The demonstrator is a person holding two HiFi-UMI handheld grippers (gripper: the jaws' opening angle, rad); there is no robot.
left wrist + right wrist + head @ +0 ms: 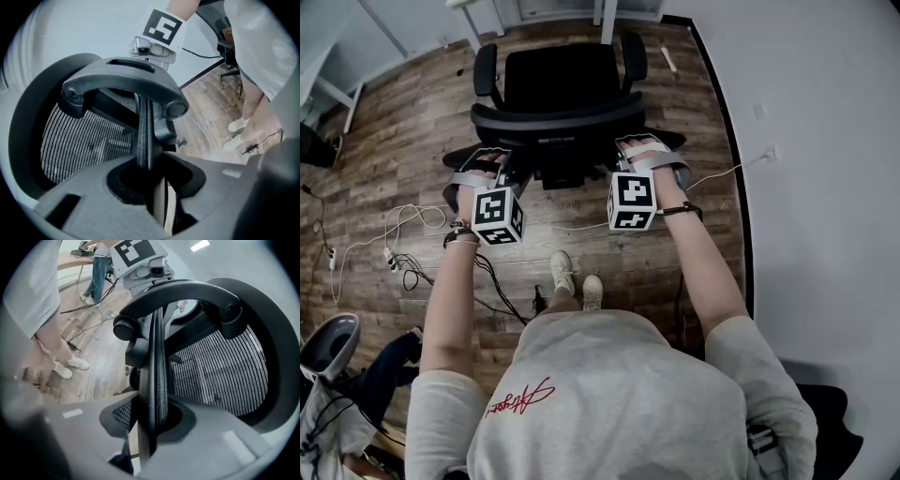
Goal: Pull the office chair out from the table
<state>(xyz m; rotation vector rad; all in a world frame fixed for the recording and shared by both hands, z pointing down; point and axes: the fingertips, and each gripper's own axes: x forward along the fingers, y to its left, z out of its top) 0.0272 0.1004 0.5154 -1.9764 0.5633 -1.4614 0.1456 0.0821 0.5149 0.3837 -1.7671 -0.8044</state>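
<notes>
"What is the floor (384, 150) like?"

"It is made of brown wood planks. White wires (403, 220) and black wires (487, 281) lie on it in loops."

"And the wall (825, 141)?"

"It is plain and white, with a black strip (727, 122) along the bottom. A small plug socket (772, 153) sits on it, and a thin white wire runs up to it."

"Is there a light?"

"Yes, a long lamp (200, 245) shines on the ceiling. A black chair (830, 412) stands close to the wall."

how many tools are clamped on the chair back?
2. The left tool clamps the left edge of the chair back; the right tool clamps its right edge. None hidden.
</notes>
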